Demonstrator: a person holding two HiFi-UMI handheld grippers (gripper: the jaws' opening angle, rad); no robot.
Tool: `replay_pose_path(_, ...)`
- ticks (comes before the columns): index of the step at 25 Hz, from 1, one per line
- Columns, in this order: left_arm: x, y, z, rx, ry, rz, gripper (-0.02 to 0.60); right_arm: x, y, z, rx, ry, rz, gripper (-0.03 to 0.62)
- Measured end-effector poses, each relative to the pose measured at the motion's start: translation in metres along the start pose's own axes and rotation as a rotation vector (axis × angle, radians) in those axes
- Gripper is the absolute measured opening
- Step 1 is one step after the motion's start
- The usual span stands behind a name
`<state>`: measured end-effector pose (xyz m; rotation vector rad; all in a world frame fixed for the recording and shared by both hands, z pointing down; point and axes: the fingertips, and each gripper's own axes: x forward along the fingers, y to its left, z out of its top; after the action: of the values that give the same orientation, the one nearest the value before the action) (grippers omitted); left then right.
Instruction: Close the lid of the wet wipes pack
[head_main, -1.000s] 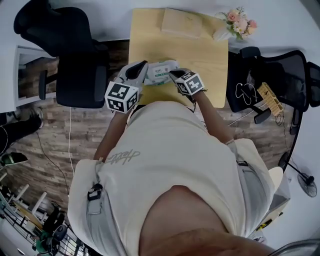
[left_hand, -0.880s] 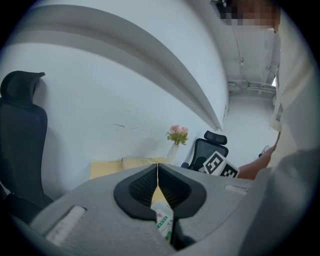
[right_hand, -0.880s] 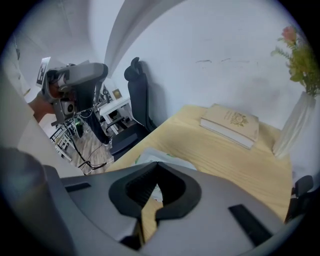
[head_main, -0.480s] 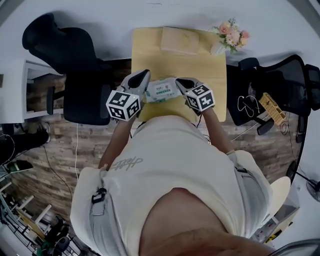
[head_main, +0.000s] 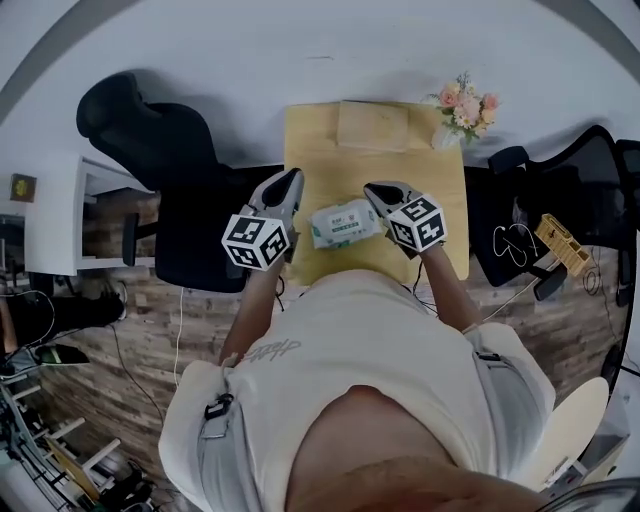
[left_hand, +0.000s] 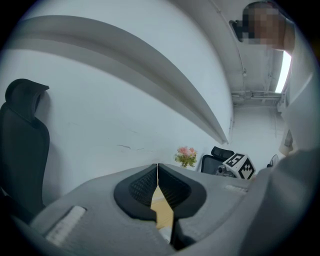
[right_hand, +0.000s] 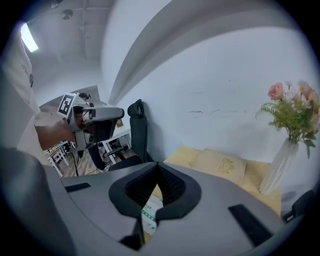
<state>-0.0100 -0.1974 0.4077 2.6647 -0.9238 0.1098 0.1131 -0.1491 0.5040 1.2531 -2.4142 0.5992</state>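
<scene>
Lying flat on the pale yellow, smooth-grained wooden counter (head_main: 425, 170), near its front edge, is one soft rectangular white wet wipes pack with green print (head_main: 345, 222); its plastic film looks slightly glossy, and at this size its lid cannot be made out. The pack sits between two hand-held grippers, each a grey moulded shell with black ribbed pads and a cube of black-and-white square markers at the rear.

The left hand-held gripper (head_main: 290, 181) is just beside the pack's left end with a strip of bare counter between them. In its own view (left_hand: 158, 166) the jaws are pressed together at the tips with nothing in them, and only a sliver of yellow counter shows through the gap lower down.

The right hand-held gripper (head_main: 373, 190) is just beside the pack's right end; whether it touches cannot be told. In its own view (right_hand: 157, 165) the jaws likewise meet at the tips and are empty, and a corner of the printed pack (right_hand: 149, 217) shows on the counter beyond them.

At the back of the counter lies one tan, padded square cushion (head_main: 372, 125) with a faint emblem on top. One slim white ribbed vase holding pink flowers and green sprigs (right_hand: 277, 167) stands at the back right corner.

Two black office chairs flank the counter, one on the left (head_main: 150, 150) and one on the right (head_main: 590, 175), on a brown wood-plank floor (head_main: 130, 330).
</scene>
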Motion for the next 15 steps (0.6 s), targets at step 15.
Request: replay_pose_path(15, -0.004, -0.013, 0.077, -0.012, -0.148, -0.076, 0.017, -0.041, -0.004, 0.088, -0.056, -0.222, -0.038, 0.003)
